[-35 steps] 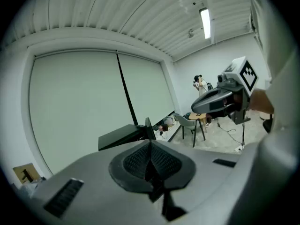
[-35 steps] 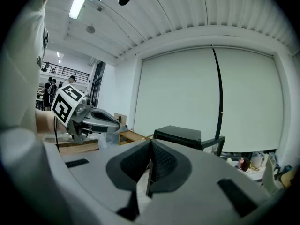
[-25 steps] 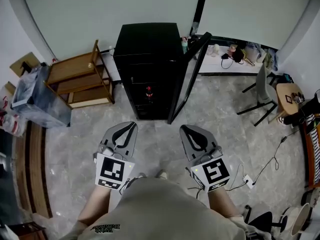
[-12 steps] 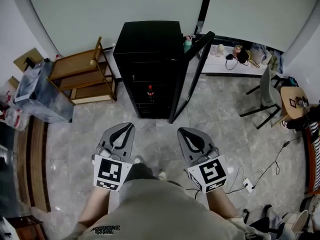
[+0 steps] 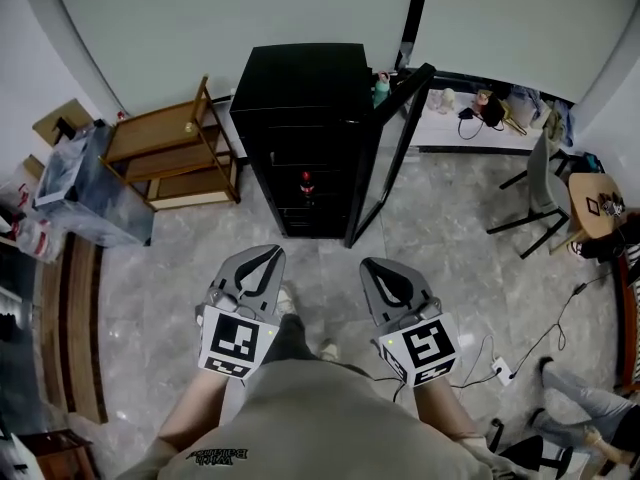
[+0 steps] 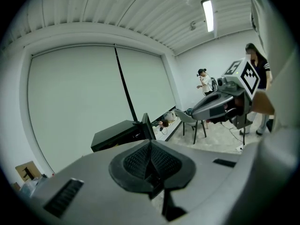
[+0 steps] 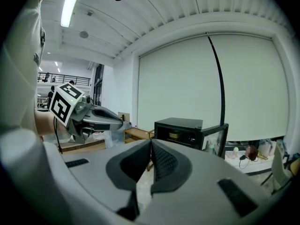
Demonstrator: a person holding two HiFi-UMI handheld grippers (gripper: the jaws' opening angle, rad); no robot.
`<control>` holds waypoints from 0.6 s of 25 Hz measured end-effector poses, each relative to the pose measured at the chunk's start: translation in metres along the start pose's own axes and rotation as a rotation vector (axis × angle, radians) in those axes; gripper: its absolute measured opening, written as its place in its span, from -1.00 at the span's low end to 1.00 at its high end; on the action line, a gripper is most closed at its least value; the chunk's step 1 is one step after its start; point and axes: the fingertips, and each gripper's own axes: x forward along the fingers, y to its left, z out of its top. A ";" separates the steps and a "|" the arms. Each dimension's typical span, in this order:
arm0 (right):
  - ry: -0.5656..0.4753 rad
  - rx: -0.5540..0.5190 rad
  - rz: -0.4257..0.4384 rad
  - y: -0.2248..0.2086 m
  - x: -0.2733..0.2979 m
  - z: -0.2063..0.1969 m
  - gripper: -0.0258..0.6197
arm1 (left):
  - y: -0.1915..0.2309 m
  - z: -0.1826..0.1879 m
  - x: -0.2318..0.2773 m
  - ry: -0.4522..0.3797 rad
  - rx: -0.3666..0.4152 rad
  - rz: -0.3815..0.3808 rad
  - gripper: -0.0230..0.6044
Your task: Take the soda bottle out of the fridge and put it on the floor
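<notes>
A black fridge [image 5: 300,108] stands against the far wall with its glass door [image 5: 385,163] swung open to the right. On a shelf inside stands the soda bottle [image 5: 306,184], dark with a red cap. My left gripper [image 5: 274,257] and right gripper [image 5: 371,265] hang side by side over the floor in front of the fridge, both shut and empty. In the left gripper view the fridge [image 6: 119,134] shows beyond the closed jaws, and the right gripper [image 6: 220,106] hangs at the right. The right gripper view has the fridge [image 7: 180,131] straight ahead.
A wooden shelf unit [image 5: 170,153] stands left of the fridge, with a clear plastic-wrapped bin [image 5: 85,193] beside it. At the right are a low white ledge [image 5: 480,123] with small items, a chair [image 5: 535,183], a round stool [image 5: 598,198] and a floor cable [image 5: 545,323]. A person's legs [image 5: 590,418] show at the lower right.
The view has shifted slightly as I step forward; the fridge sits a little lower and nearer. Both grippers stay shut, and the left one has moved slightly right.
</notes>
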 end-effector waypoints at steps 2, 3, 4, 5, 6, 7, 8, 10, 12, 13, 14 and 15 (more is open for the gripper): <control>-0.001 -0.004 0.005 0.001 0.003 -0.002 -0.93 | 0.000 0.000 0.001 -0.004 0.001 0.000 -0.89; 0.003 -0.008 0.006 0.001 0.004 -0.002 -0.93 | 0.000 0.000 0.001 -0.004 -0.001 -0.001 -0.89; 0.007 -0.010 0.005 0.001 0.006 -0.003 -0.93 | 0.000 -0.001 0.002 -0.003 -0.003 -0.003 -0.89; 0.010 -0.009 0.005 0.001 0.007 -0.003 -0.93 | -0.001 -0.003 0.003 -0.001 -0.006 -0.007 -0.89; 0.012 -0.007 0.005 0.000 0.009 -0.004 -0.93 | -0.001 -0.005 0.004 0.001 -0.008 -0.010 -0.89; 0.014 -0.005 0.005 0.000 0.011 -0.005 -0.93 | -0.001 -0.007 0.005 0.005 -0.010 -0.013 -0.89; 0.016 -0.005 0.006 0.000 0.014 -0.005 -0.93 | 0.001 -0.010 0.007 0.007 -0.013 -0.015 -0.89; 0.022 -0.010 0.009 0.000 0.020 -0.005 -0.93 | 0.004 -0.014 0.010 0.010 -0.022 -0.018 -0.89; 0.029 -0.013 0.012 0.000 0.028 -0.006 -0.93 | 0.010 -0.019 0.014 0.013 -0.030 -0.020 -0.89; 0.034 -0.013 0.014 0.000 0.033 -0.006 -0.93 | 0.013 -0.021 0.017 0.015 -0.033 -0.022 -0.89; 0.039 -0.013 0.017 0.000 0.038 -0.006 -0.93 | 0.016 -0.023 0.020 0.016 -0.037 -0.023 -0.89; 0.044 -0.014 0.019 -0.001 0.044 -0.005 -0.93 | 0.020 -0.025 0.023 0.017 -0.041 -0.023 -0.89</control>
